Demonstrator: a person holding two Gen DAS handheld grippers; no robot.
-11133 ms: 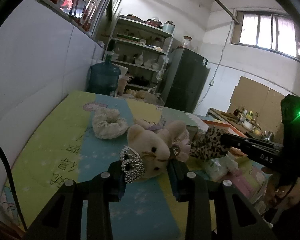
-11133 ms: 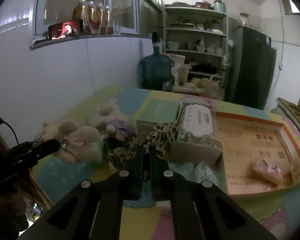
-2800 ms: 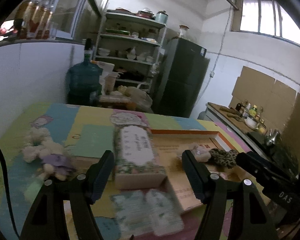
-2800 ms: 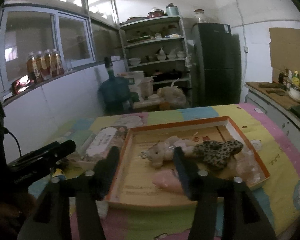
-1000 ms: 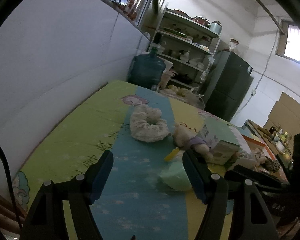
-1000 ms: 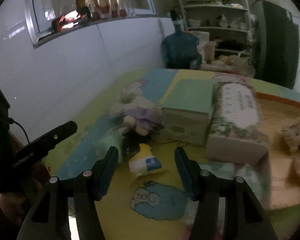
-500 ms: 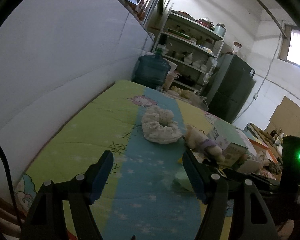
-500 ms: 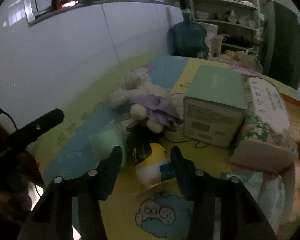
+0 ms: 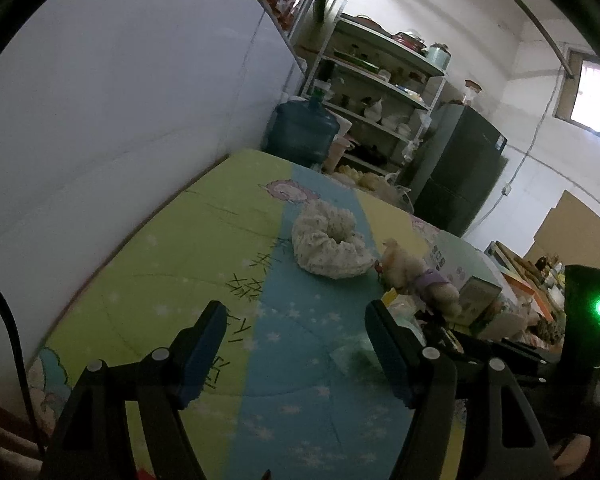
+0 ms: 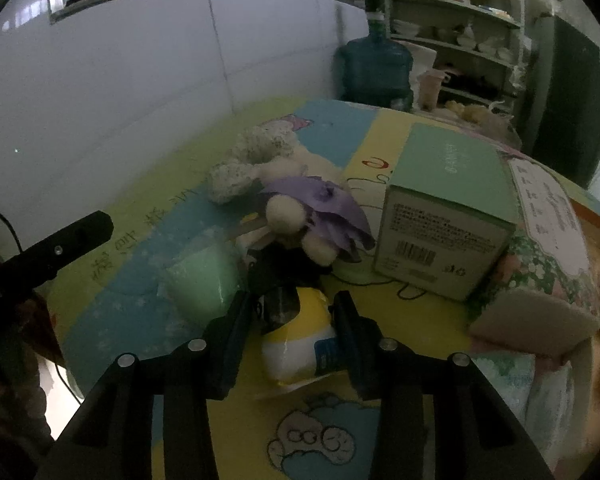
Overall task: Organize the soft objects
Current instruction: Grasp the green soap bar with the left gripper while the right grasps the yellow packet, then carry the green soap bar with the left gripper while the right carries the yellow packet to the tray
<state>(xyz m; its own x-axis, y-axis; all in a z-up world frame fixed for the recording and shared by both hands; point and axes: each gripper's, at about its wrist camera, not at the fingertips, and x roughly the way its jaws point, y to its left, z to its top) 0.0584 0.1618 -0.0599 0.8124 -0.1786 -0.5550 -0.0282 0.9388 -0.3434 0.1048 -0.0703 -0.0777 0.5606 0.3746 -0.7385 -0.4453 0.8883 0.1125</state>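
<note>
My right gripper [image 10: 294, 316] is open, its fingers on either side of a yellow-and-white soft packet [image 10: 296, 340] with a dark piece on its top, lying on the mat. Just beyond lie a cream plush in a purple dress [image 10: 312, 216] and a pale green soft pack [image 10: 202, 280]. A white frilly scrunchie [image 9: 328, 240] lies farther out in the left wrist view, next to the same plush [image 9: 416, 276]. My left gripper [image 9: 296, 344] is open and empty above the blue strip of the mat, short of the scrunchie.
A green-topped box [image 10: 448, 208] and a floral tissue box [image 10: 548, 248] stand right of the plush. An orange-rimmed tray [image 9: 532, 296] lies at the far right. A white wall [image 9: 120, 120] runs along the table's left side. A water jug [image 9: 304, 128], shelves and a dark fridge [image 9: 456, 176] stand behind.
My right gripper has moved forward and down so its fingers now flank the yellow-and-white packet. My left gripper has drifted slightly forward over the mat, still open.
</note>
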